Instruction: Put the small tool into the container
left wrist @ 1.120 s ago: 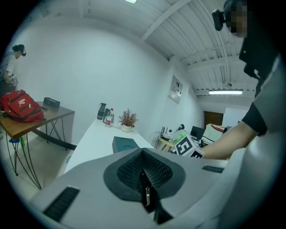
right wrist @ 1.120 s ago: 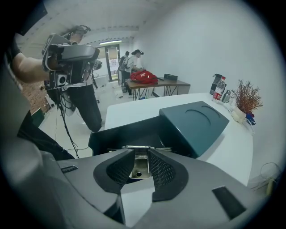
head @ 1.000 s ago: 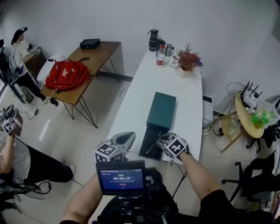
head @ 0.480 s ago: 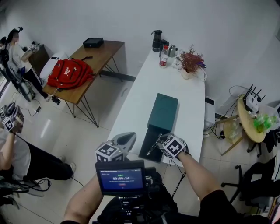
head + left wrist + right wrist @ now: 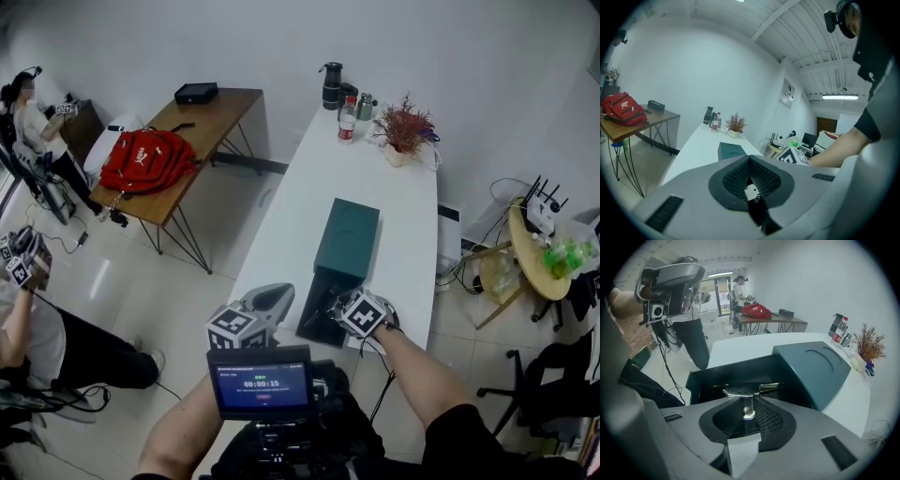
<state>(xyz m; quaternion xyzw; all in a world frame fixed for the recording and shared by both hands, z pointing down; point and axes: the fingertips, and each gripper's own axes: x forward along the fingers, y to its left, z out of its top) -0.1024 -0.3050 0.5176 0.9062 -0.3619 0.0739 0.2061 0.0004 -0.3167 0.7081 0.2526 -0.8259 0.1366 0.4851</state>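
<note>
A dark teal container [image 5: 347, 239] lies on the white table [image 5: 309, 187], with its open black compartment [image 5: 319, 314] at the near end. My right gripper [image 5: 336, 306] hangs over that opening, and its jaws are closing on a small metal tool [image 5: 743, 391]. The tool's flat head lies crosswise above the black compartment [image 5: 717, 378], next to the teal lid [image 5: 811, 364]. My left gripper [image 5: 279, 292] is shut with nothing in it and stays off the table's left edge. In the left gripper view its pads [image 5: 761, 180] meet, and the container [image 5: 732, 150] lies ahead.
A potted dry plant [image 5: 401, 131], a bottle [image 5: 346, 119] and a dark flask [image 5: 330, 86] stand at the table's far end. A red backpack [image 5: 145, 157] lies on a wooden table at left. People stand at far left. A round side table [image 5: 534, 253] is at right.
My right gripper has edged a little left over the open compartment, still holding the tool. The left gripper has barely moved.
</note>
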